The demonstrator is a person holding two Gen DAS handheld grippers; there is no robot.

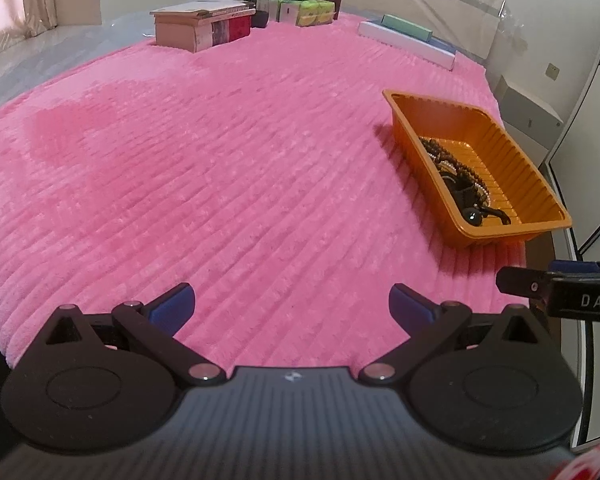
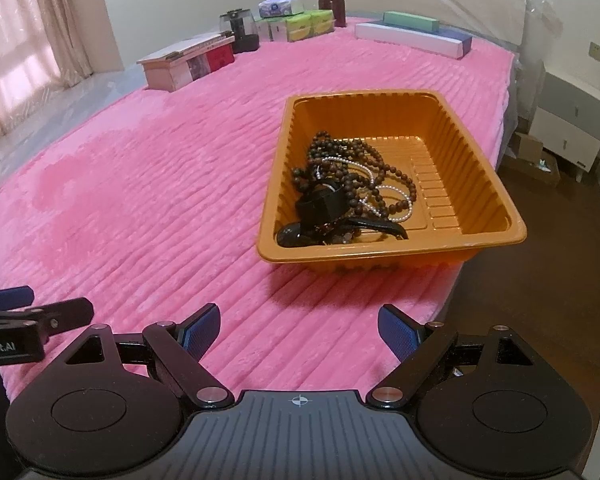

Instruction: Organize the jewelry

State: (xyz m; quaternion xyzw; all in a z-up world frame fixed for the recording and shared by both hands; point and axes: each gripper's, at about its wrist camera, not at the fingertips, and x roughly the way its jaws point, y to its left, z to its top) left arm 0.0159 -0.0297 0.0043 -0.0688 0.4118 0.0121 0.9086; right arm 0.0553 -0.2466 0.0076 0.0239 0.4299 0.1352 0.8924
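An orange plastic tray (image 2: 480,184) sits near the right edge of the pink blanket (image 2: 160,184). It holds a heap of jewelry (image 2: 352,184): dark bead strings, a pearl strand and black pieces. The tray (image 1: 512,148) and the jewelry (image 1: 460,176) also show in the left wrist view, ahead to the right. My right gripper (image 2: 298,332) is open and empty, just short of the tray's near rim. My left gripper (image 1: 292,308) is open and empty over bare blanket, left of the tray. Each gripper shows at the edge of the other's view.
At the far end of the bed stand a pink box (image 2: 188,62), a glass pot (image 2: 240,28), tissue packs (image 2: 296,20), a dark brown box (image 2: 332,4) and long flat boxes (image 2: 412,36). The bed edge and brown floor (image 2: 540,280) lie right of the tray.
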